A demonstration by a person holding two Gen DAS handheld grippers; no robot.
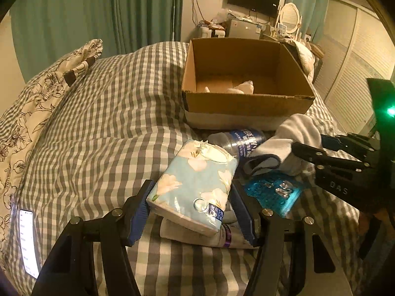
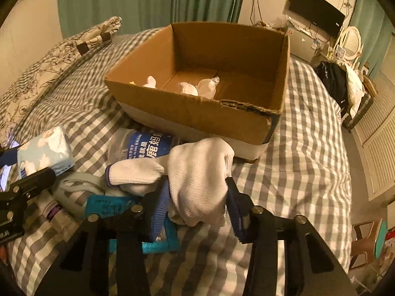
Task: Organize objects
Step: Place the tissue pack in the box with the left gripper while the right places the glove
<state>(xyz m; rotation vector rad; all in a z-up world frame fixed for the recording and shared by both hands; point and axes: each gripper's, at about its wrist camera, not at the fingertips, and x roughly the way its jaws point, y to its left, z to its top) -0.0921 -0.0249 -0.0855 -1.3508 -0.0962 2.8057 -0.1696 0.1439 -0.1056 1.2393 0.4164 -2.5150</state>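
Observation:
My left gripper (image 1: 190, 194) is shut on a light-blue floral tissue pack (image 1: 195, 185), held just above the checked bed. My right gripper (image 2: 197, 192) is shut on a white knit glove (image 2: 200, 177); the glove also shows in the left wrist view (image 1: 288, 138). An open cardboard box (image 1: 246, 103) stands on the bed behind them, with small white items inside (image 2: 197, 87). A plastic bottle with a blue label (image 2: 148, 145) lies between the glove and the box. A teal packet (image 1: 274, 192) lies under the glove.
A lit phone (image 1: 28, 241) lies on the bed at the left. A floral pillow (image 1: 37, 93) sits at the far left. A white tube with a purple band (image 1: 222, 236) lies under the tissue pack. Louvered wardrobe doors (image 2: 377, 148) stand at the right.

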